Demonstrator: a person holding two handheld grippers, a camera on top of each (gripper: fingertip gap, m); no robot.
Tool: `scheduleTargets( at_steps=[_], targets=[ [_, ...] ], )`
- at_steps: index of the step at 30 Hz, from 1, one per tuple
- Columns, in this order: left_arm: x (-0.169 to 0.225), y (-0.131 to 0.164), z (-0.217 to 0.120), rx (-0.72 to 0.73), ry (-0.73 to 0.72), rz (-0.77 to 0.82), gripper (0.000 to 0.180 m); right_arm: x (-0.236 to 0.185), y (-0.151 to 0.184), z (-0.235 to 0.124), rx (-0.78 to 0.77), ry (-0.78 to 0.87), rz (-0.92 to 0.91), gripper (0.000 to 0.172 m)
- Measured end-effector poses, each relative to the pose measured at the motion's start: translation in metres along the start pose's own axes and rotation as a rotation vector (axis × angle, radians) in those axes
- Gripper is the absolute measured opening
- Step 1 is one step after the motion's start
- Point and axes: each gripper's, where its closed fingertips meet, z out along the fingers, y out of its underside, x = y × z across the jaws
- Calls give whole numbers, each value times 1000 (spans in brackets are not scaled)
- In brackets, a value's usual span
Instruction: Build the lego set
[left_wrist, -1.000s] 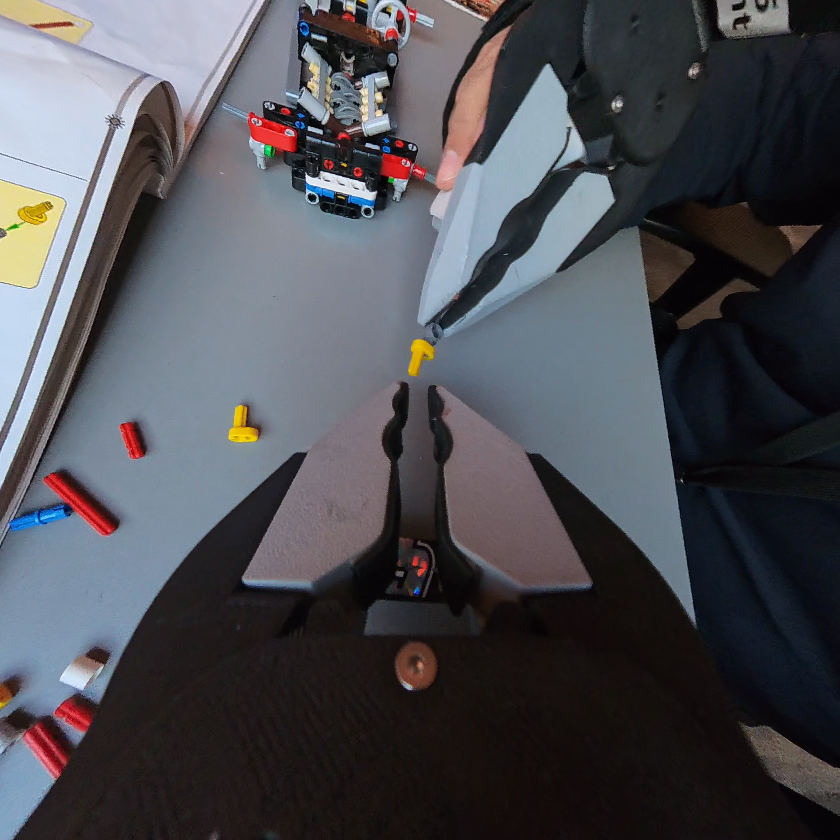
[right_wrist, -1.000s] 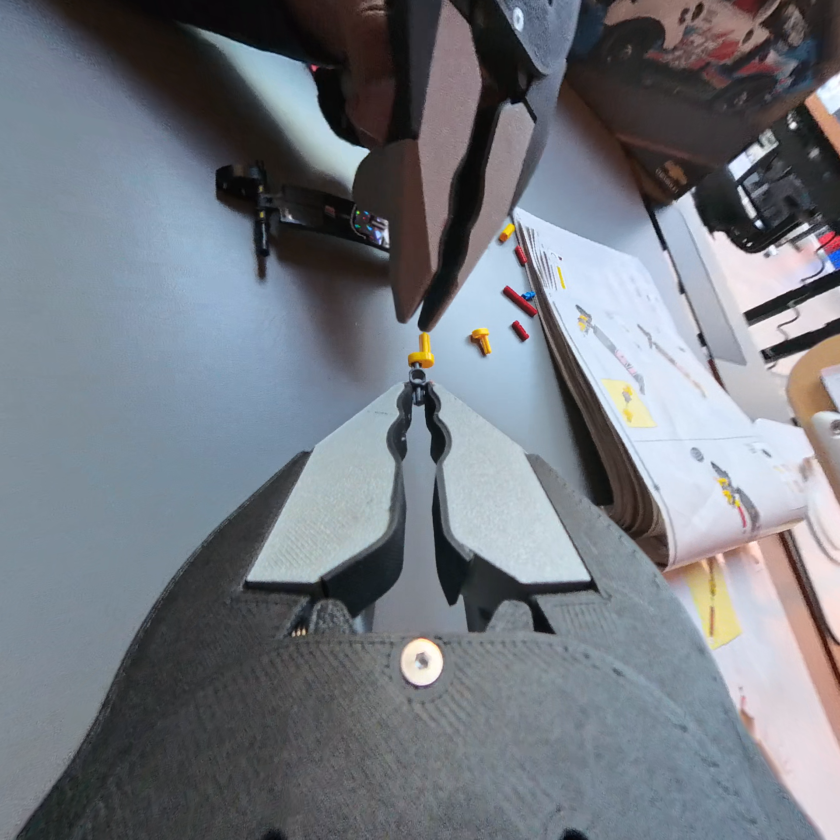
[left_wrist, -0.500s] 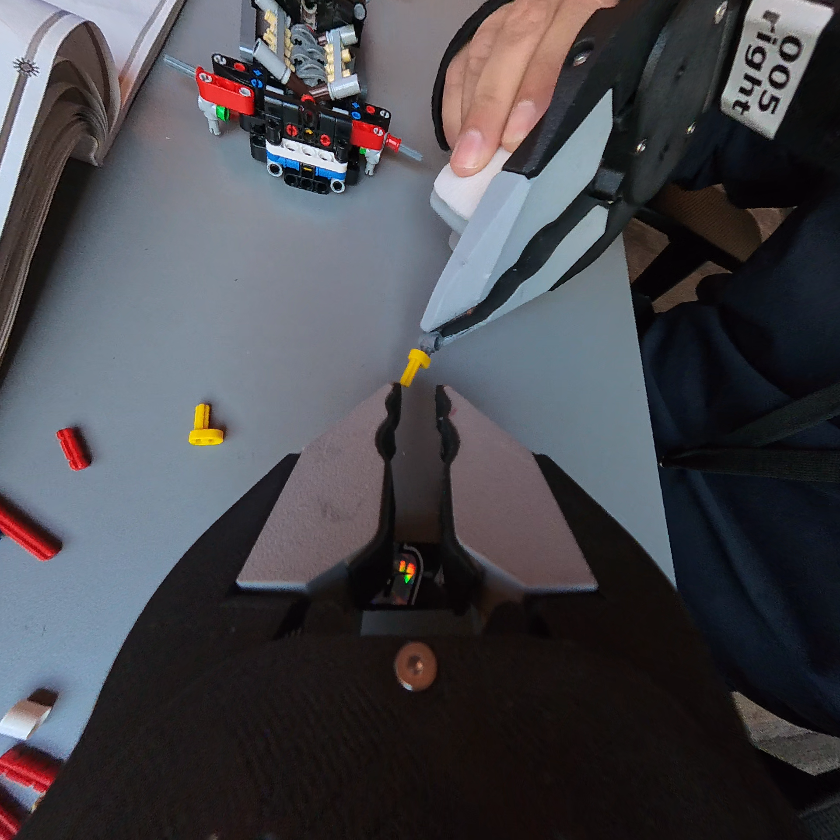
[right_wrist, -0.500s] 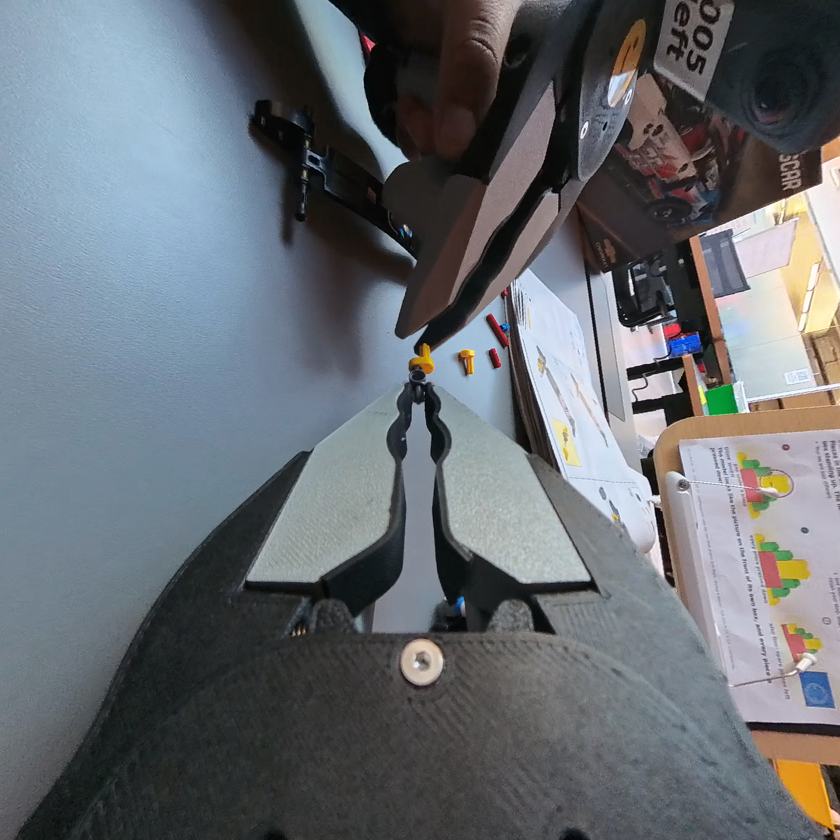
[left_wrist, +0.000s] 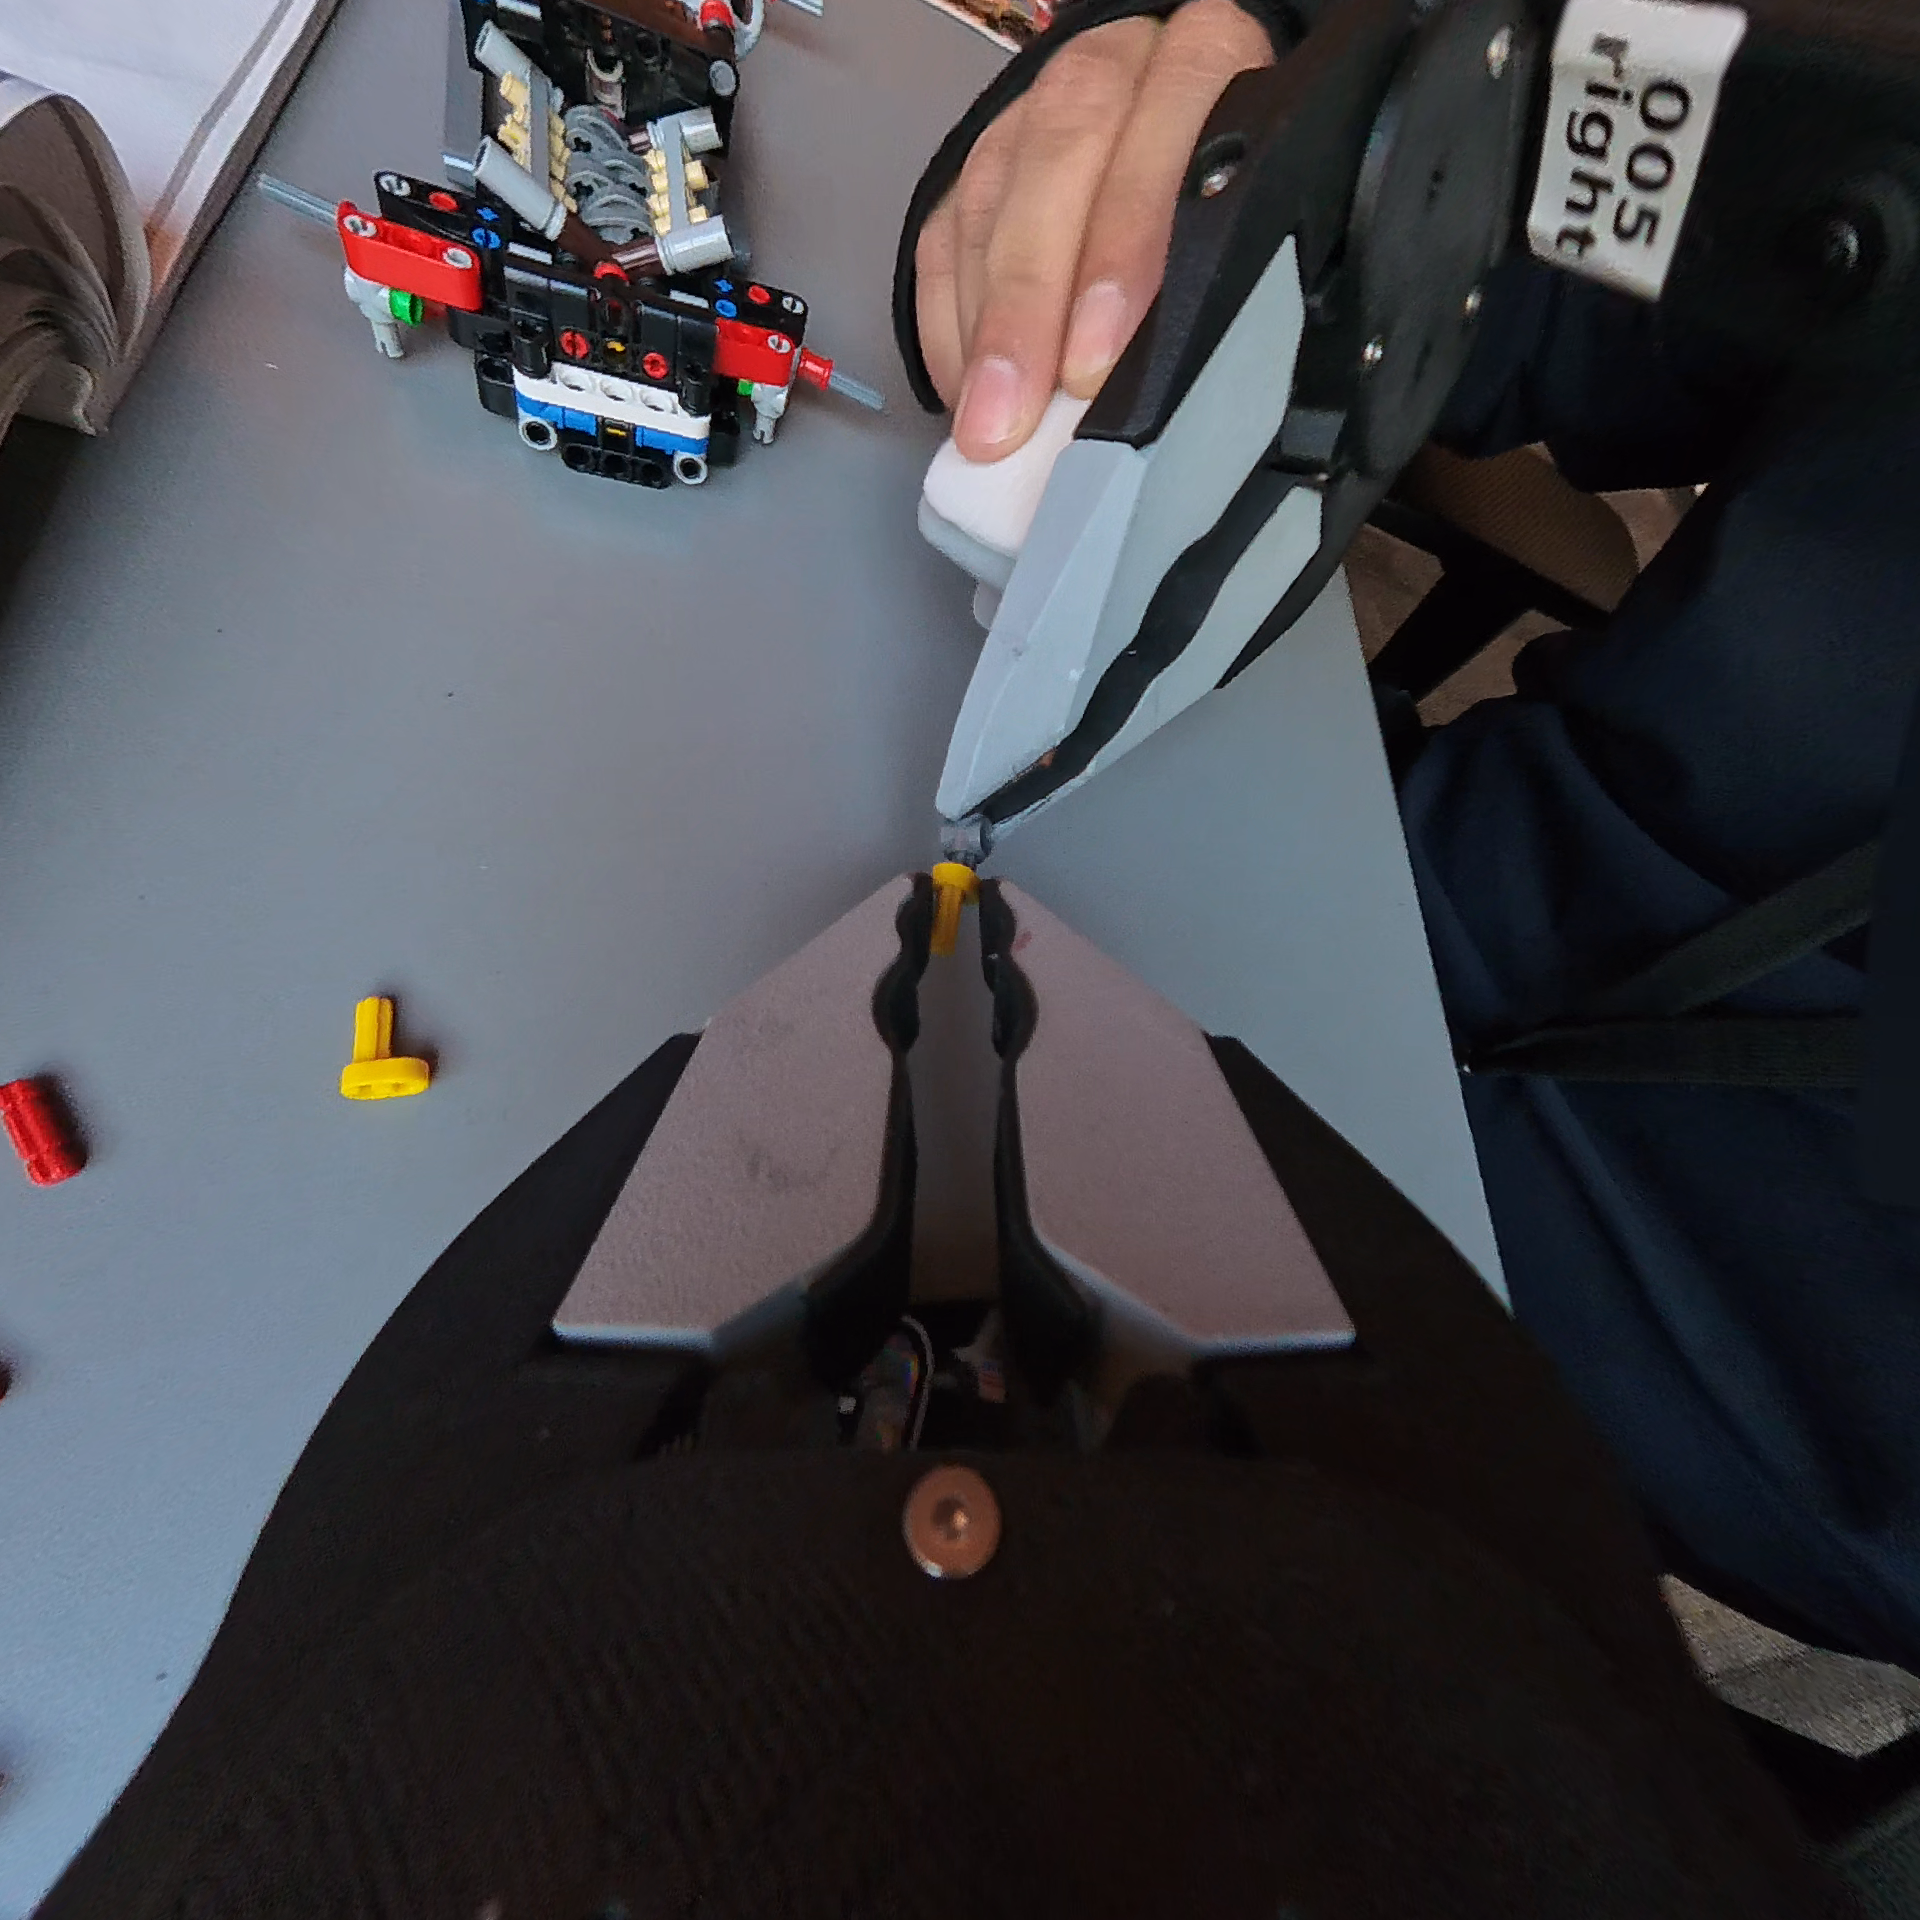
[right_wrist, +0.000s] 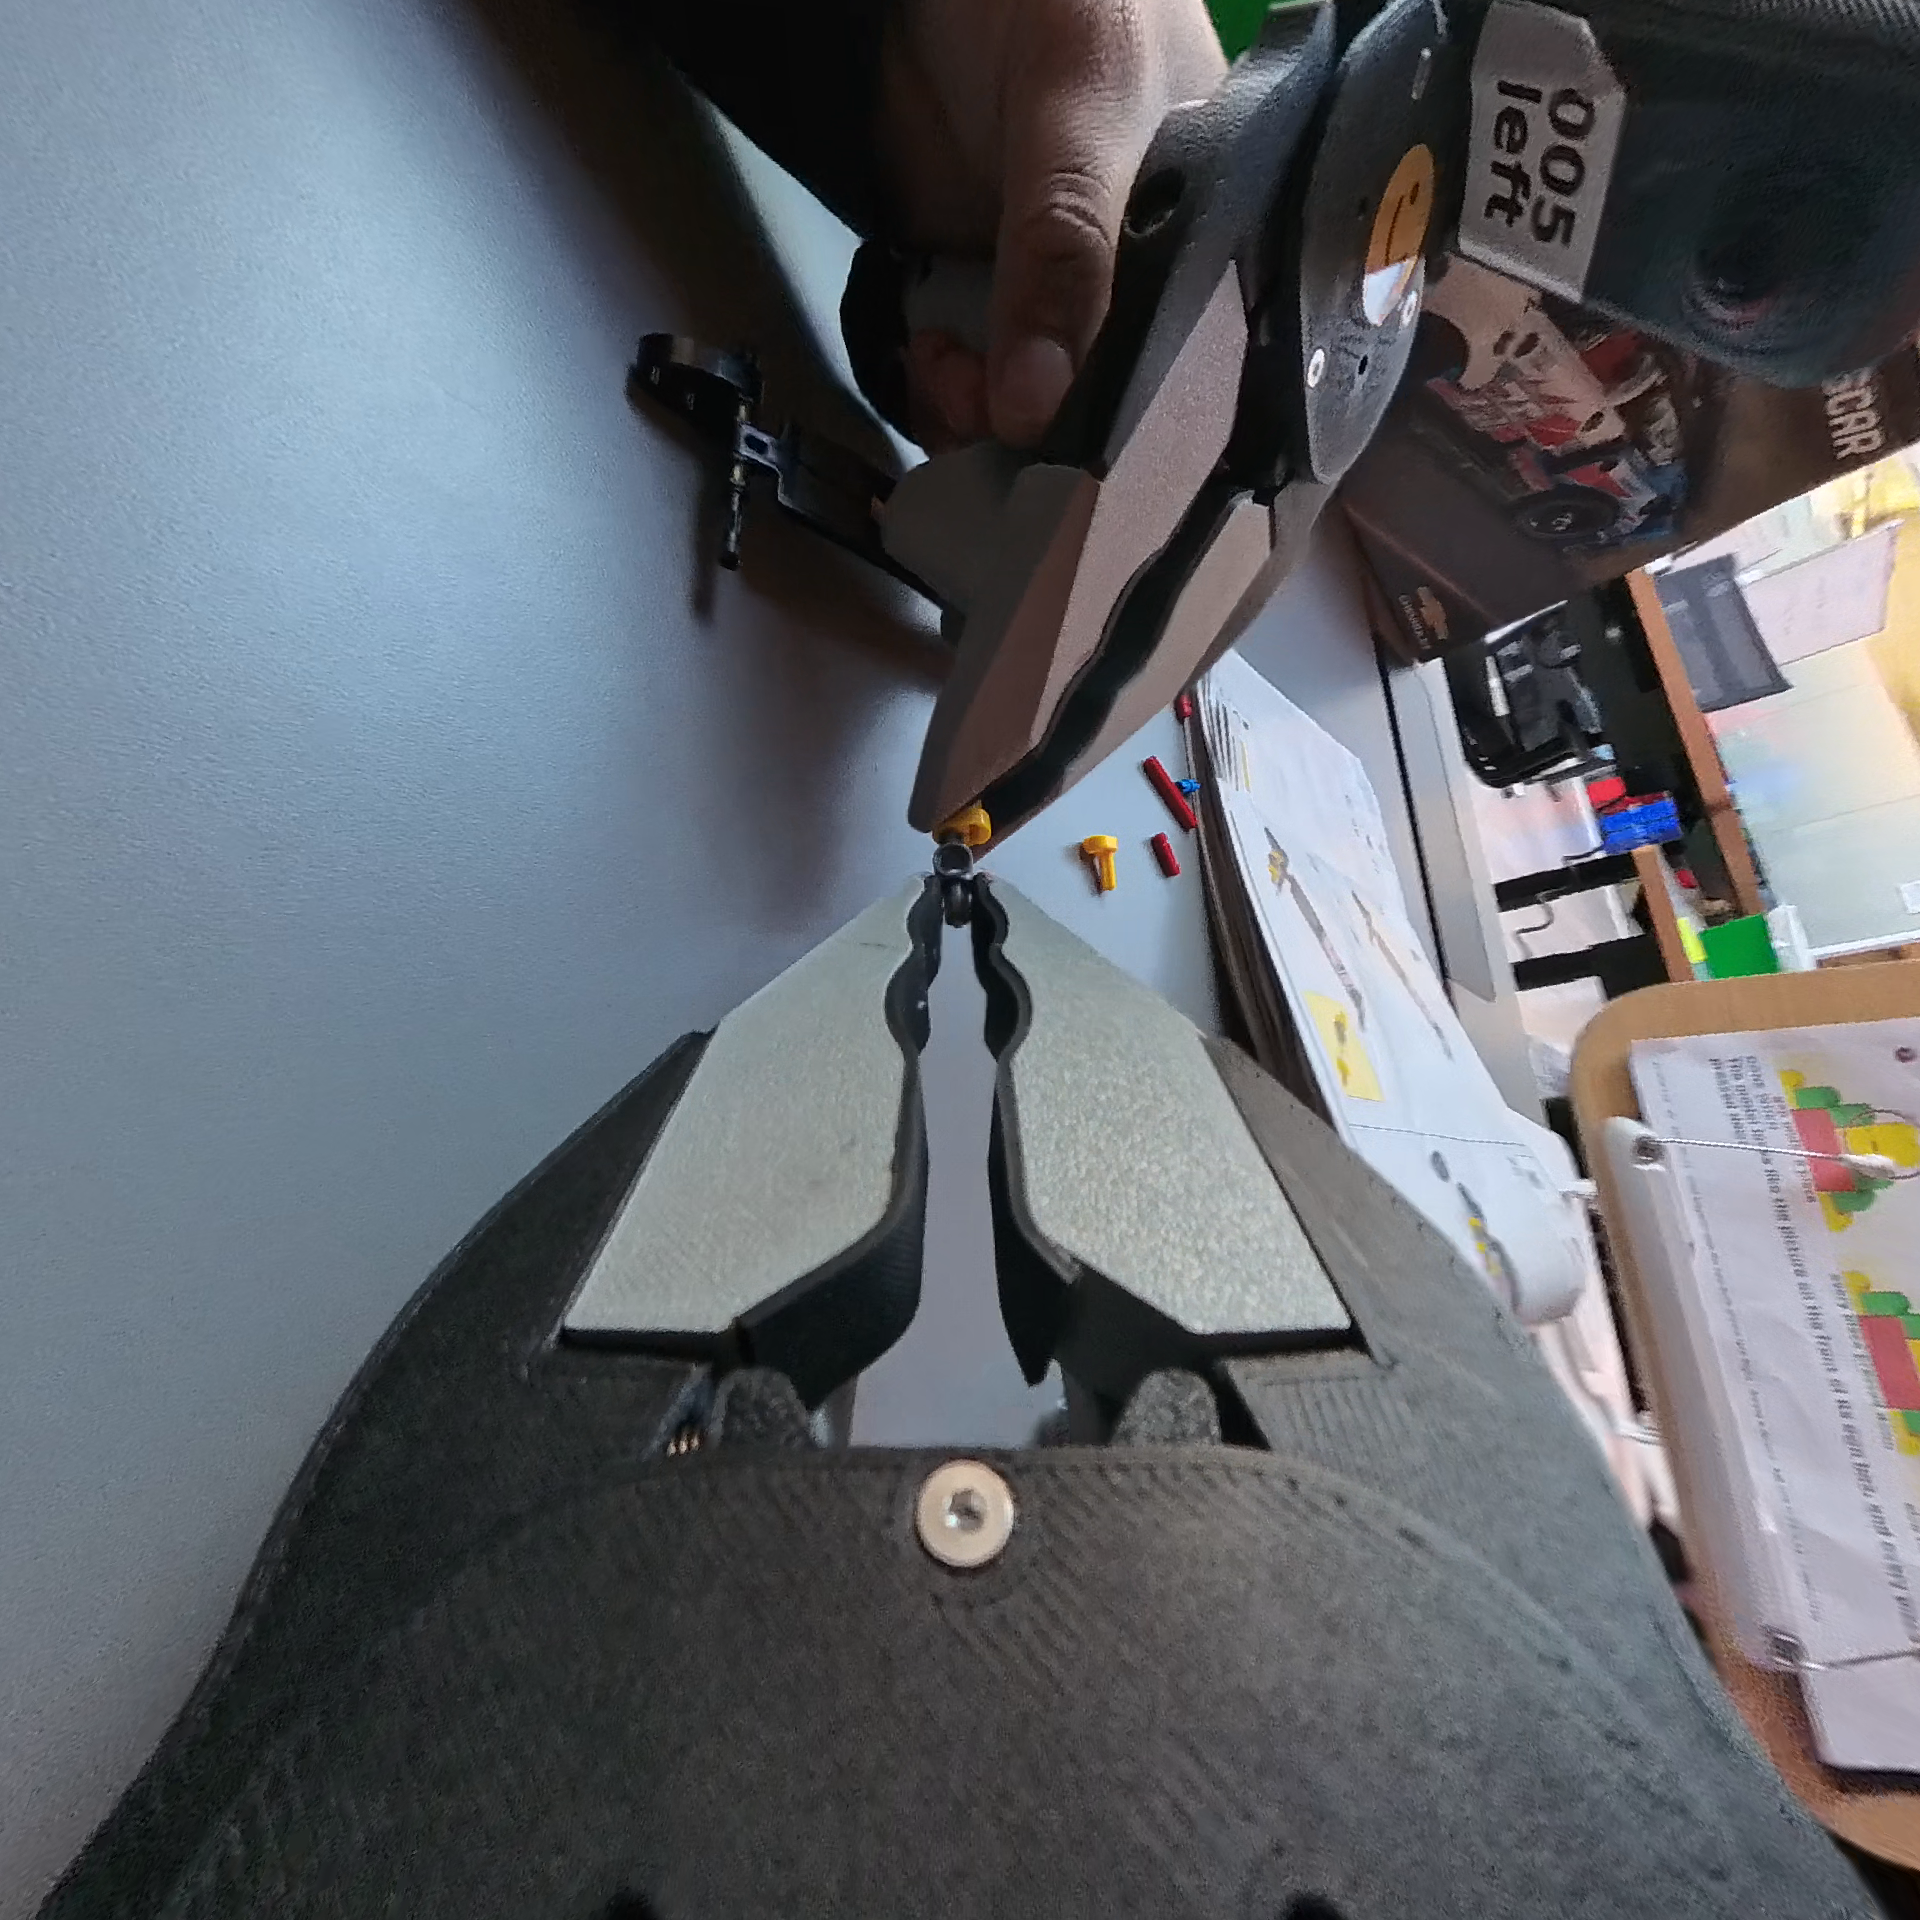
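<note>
left gripper (left_wrist: 951, 894) pinching stubby yellow pin (left_wrist: 948, 906) (flanged head)

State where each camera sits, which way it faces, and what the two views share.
Left wrist view: on the left gripper, looking along its fingers over the grey table; right gripper and hand show.
Right wrist view: on the right gripper, facing the left gripper.
Shared: yellow pin meeting dark connector; loose yellow pin.

Grey tabletop (left_wrist: 436, 727); beyond it, black desk frames (right_wrist: 1558, 894) in a bright, blurred room.
</note>
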Motion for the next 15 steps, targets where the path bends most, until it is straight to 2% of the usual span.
scheduleTargets(
  at_steps=[5,8,12,15],
  targets=[
    [-4,-6,-3,13,-84,109,5,6,4,-2,73,-122,316,12],
    [-10,-12,-6,28,-181,224,5,12,1,-7,135,-192,479,12],
    [-12,-21,-8,54,-285,390,5,19,-2,-10,177,-203,583,12],
    [-7,-26,-7,76,-301,440,5,20,1,-8,151,-192,597,10]
  ],
)
